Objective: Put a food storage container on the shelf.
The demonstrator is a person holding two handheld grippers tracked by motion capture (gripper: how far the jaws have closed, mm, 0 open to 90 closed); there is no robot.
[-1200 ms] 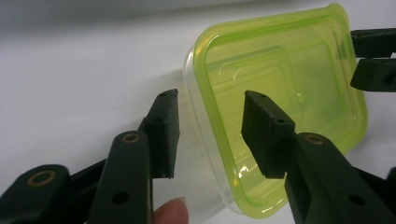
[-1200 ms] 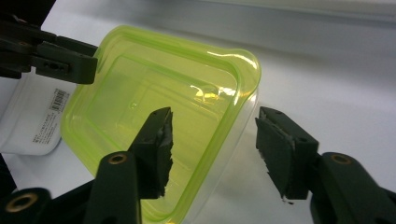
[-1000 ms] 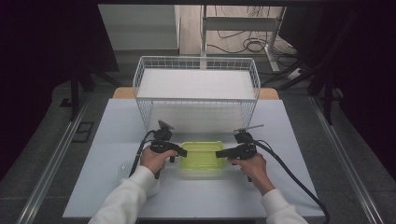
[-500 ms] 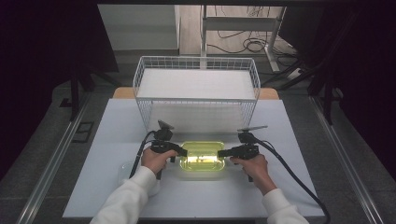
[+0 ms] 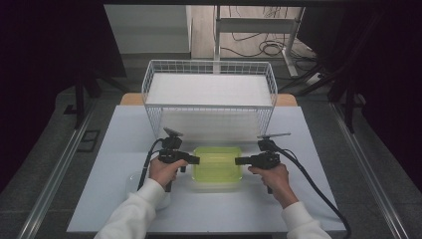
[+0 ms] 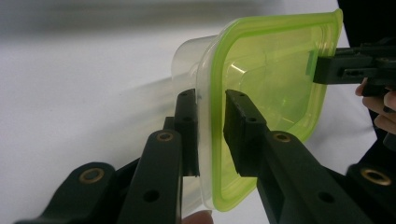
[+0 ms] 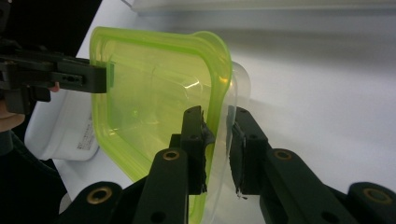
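A clear plastic container with a lime-green lid (image 5: pixel 217 167) lies on the white table between my two hands. My left gripper (image 5: pixel 196 160) comes in from its left end and my right gripper (image 5: pixel 238 161) from its right end. In the left gripper view the two jaws (image 6: pixel 211 95) straddle the container's (image 6: pixel 271 79) rim, one on the clear wall and one on the lid. In the right gripper view the jaws (image 7: pixel 217 114) stand the same way on the opposite rim of the container (image 7: pixel 154 93). Both pairs of jaws have just been closing onto that rim.
A white wire basket (image 5: pixel 209 94) with a pale board inside stands at the back of the table (image 5: pixel 323 149), just beyond the container. A small round whitish tub (image 5: pixel 133 181) sits beside my left forearm. Cables trail from both grippers toward the front edge.
Both grippers' jaws have narrowed onto the ends of the green-lidded container. The hands and the container have stayed in about the same place.
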